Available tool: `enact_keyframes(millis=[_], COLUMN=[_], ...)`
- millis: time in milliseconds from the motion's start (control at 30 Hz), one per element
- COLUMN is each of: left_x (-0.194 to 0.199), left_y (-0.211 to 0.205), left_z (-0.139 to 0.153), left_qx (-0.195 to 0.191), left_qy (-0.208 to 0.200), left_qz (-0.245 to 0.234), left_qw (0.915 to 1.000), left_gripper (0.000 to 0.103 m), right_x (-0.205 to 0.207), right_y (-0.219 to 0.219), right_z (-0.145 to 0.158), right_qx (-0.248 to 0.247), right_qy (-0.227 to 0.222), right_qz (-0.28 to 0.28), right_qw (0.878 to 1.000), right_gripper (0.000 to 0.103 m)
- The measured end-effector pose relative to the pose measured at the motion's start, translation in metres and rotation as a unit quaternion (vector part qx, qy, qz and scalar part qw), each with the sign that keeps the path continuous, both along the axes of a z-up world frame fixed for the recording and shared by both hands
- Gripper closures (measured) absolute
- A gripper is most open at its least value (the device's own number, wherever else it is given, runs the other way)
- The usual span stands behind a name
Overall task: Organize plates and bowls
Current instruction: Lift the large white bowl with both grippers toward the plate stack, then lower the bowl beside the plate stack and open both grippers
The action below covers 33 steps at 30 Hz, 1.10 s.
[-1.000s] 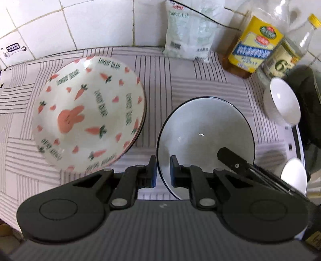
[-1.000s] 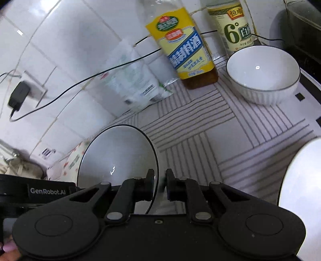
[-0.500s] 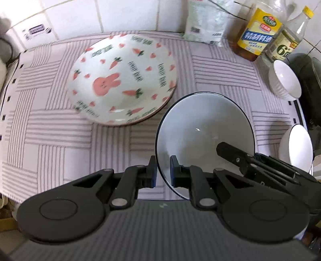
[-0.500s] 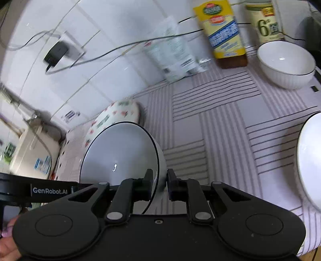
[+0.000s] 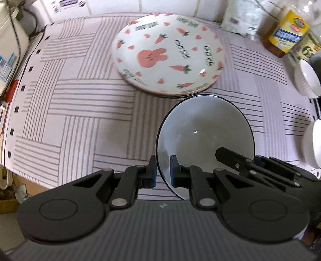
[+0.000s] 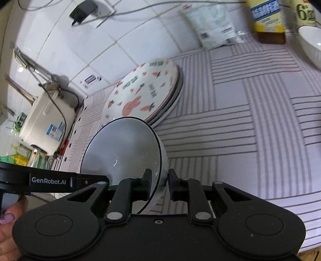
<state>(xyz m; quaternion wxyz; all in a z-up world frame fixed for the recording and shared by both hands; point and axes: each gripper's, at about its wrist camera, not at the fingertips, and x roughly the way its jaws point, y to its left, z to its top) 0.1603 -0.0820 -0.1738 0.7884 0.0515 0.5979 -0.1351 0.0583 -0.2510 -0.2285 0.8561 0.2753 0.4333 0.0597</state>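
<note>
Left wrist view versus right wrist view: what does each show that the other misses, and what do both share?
Only the left wrist view shows a second white bowl at the right edge of the striped cloth.

Only the right wrist view shows the wall charger, the cream appliance, and that the rabbit plate tops a stack.

Both show the dark-rimmed bowl with the left gripper and right gripper clamped on its rim, the yellow-labelled bottle and a ribbed white bowl.

Bottles [image 5: 289, 36] blurred, cropped at top, side bowls [image 5: 310, 80] cut off.

Left claw [image 5: 163, 171] and right claw [image 6: 159, 185] each pinch something thin, fingers nearly together.
</note>
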Motion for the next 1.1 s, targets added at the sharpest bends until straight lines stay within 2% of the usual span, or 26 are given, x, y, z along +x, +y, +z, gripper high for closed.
enact_keyframes(millis=[367, 567, 700, 767, 867, 967, 1100], left_x=[0.014, 0.013, 0.008, 0.004, -0.004, -0.014, -0.029], left_y=[0.022, 0.022, 0.02, 0.018, 0.013, 0.008, -0.004], left_z=[-0.021, -0.022, -0.012, -0.005, 0.008, 0.022, 0.039], left_qx=[0.011, 0.014, 0.02, 0.025, 0.039, 0.051, 0.045], left_qy=[0.026, 0.021, 0.002, -0.007, -0.03, -0.047, -0.06], left_qz=[0.027, 0.024, 0.019, 0.013, 0.001, -0.014, -0.041], left_qw=[0.9992, 0.9994, 0.9996, 0.9996, 0.9988, 0.9975, 0.9964], left_gripper=[0.09, 0.088, 0.082, 0.073, 0.067, 0.064, 0.062], right_x=[0.014, 0.018, 0.016, 0.013, 0.003, -0.012, -0.038], right_y=[0.031, 0.038, 0.041, 0.041, 0.038, 0.03, 0.017], right_z=[-0.017, -0.016, -0.006, 0.001, 0.015, 0.03, 0.05], right_qx=[0.0, -0.027, -0.053, -0.062, -0.084, -0.1, -0.129], right_qy=[0.02, 0.017, -0.002, -0.016, -0.036, -0.056, -0.078], right_qz=[0.022, 0.027, 0.031, 0.037, 0.046, 0.046, 0.039], right_qw=[1.0, 0.999, 0.998, 0.997, 0.995, 0.992, 0.988], right_gripper=[0.078, 0.075, 0.073, 0.069, 0.064, 0.06, 0.055])
